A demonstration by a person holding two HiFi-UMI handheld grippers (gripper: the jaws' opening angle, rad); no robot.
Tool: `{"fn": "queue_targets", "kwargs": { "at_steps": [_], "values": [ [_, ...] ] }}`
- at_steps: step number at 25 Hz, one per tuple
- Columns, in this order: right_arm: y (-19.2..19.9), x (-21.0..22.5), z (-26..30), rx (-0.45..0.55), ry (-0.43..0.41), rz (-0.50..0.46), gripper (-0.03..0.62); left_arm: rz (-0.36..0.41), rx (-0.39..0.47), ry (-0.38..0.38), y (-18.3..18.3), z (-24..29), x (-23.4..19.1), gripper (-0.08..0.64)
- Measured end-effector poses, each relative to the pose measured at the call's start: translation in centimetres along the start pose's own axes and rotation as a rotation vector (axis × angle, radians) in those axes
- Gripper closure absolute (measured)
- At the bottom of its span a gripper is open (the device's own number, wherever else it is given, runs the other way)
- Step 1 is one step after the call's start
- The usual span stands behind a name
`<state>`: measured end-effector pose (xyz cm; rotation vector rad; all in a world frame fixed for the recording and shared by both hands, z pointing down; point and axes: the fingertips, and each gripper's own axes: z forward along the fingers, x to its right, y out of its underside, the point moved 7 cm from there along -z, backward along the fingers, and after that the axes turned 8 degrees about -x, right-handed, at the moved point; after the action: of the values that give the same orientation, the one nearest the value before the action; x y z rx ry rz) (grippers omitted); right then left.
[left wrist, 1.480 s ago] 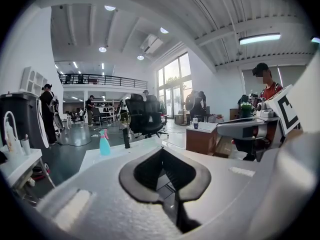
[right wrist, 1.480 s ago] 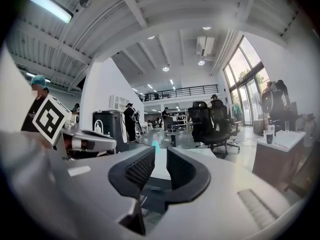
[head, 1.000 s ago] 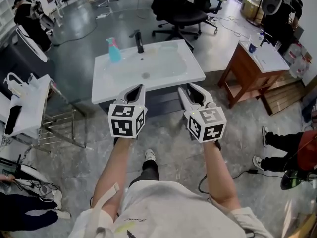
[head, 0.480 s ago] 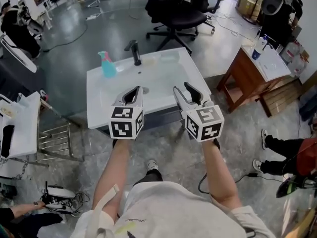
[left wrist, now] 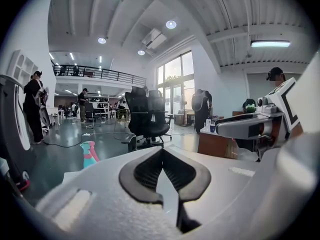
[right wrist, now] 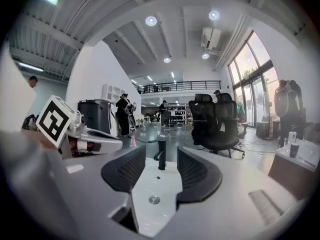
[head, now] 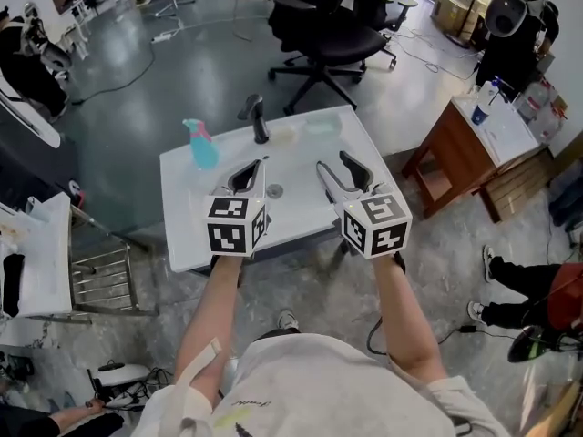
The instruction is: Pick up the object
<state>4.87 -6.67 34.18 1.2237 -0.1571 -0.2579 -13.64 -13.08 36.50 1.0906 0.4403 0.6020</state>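
A white sink table (head: 191,235) stands in front of me, with a black faucet (head: 260,118) at its back edge. A teal spray bottle (head: 202,144) with a pink top stands at the back left, and two pale small items (head: 284,135) lie right of the faucet. My left gripper (head: 258,164) hovers over the basin near the drain (head: 274,190); its jaws meet at the tips and hold nothing (left wrist: 161,150). My right gripper (head: 333,161) hangs over the basin's right side. Its jaws are opening with nothing between them (right wrist: 161,151).
A black office chair (head: 332,25) stands behind the sink. A brown wooden desk (head: 474,135) with a bottle is at the right, and a metal rack (head: 100,276) at the left. A person's legs (head: 515,262) show at the far right.
Both grippers have come forward from the sink's near edge to over the basin. The right gripper's jaws stand wider apart.
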Motion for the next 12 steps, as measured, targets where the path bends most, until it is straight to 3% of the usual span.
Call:
{"fn": "queue_targets", "kwargs": {
  "at_steps": [12],
  "values": [
    [-1.1,0.9,5.3,0.000,0.011,-0.001,0.377,0.004,0.003,0.017,-0.9,3.7,-4.2,0.561]
  ]
}}
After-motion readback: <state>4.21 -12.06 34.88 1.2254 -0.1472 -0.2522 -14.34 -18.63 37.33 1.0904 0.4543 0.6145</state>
